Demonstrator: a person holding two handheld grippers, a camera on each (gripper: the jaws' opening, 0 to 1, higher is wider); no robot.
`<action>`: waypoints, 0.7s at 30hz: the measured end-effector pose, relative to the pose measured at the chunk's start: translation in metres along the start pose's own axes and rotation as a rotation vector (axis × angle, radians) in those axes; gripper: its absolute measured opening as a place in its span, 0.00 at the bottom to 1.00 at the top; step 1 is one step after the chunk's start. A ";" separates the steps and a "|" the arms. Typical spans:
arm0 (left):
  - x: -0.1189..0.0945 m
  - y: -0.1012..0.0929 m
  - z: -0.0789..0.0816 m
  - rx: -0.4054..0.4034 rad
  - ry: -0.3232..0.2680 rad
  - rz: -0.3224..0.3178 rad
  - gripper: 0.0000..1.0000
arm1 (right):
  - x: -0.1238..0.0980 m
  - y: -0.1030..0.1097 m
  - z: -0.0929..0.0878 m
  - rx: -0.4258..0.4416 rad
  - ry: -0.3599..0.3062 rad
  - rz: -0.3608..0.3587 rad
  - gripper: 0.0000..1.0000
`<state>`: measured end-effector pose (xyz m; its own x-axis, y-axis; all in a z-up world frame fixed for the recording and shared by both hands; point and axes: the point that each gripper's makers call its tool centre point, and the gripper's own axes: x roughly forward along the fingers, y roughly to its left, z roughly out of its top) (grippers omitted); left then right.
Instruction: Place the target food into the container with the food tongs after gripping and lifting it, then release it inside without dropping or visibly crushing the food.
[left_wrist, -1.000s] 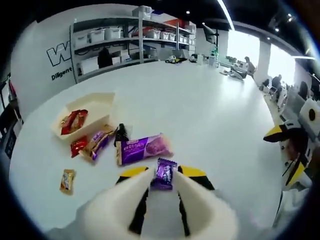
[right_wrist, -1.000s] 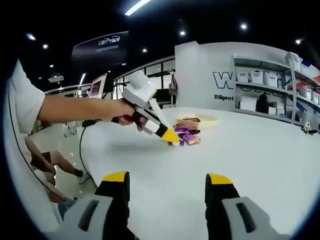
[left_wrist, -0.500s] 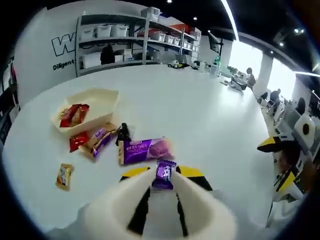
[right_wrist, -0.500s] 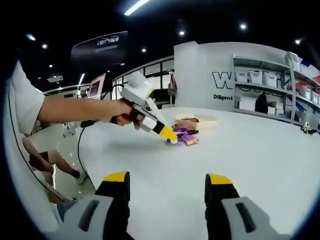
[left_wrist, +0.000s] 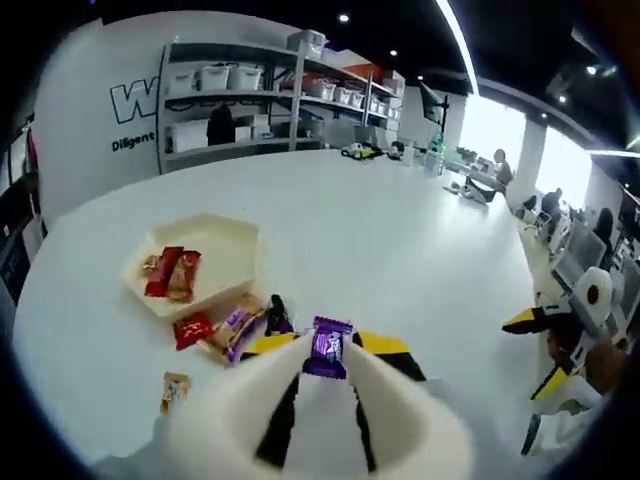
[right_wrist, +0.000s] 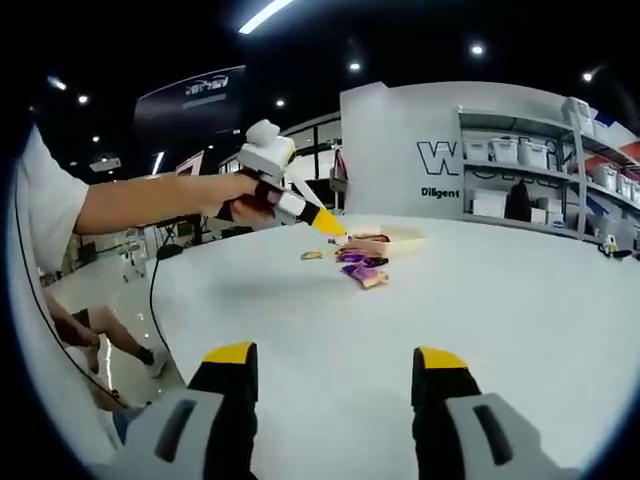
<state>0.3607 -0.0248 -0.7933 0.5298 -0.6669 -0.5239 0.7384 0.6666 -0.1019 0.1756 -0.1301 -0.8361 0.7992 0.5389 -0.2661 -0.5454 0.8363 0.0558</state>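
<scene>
The purple candy (left_wrist: 328, 347) sits pinched in the left gripper (left_wrist: 326, 365), low in the frame and now lifted off the white table (left_wrist: 400, 250). The cream container (left_wrist: 205, 265) lies centre left, holding red wrappers. In the right gripper view, the right gripper (right_wrist: 335, 375) stands wide and empty; shelves line the wall.

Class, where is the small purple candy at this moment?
In the left gripper view, the purple candy is pinched between the left gripper jaws, above the white table, right of the cream tray.
</scene>
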 end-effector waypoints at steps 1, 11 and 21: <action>0.000 0.003 0.005 0.002 -0.014 0.008 0.20 | 0.000 0.000 0.000 0.003 -0.002 0.000 0.62; 0.023 0.016 0.010 -0.013 0.011 0.013 0.20 | 0.005 -0.003 0.004 0.013 -0.006 0.001 0.67; 0.028 0.022 -0.003 -0.003 0.043 0.022 0.21 | 0.003 -0.010 0.002 0.030 -0.003 -0.014 0.67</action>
<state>0.3901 -0.0279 -0.8125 0.5273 -0.6377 -0.5615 0.7257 0.6817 -0.0927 0.1843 -0.1364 -0.8352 0.8077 0.5274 -0.2637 -0.5263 0.8464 0.0809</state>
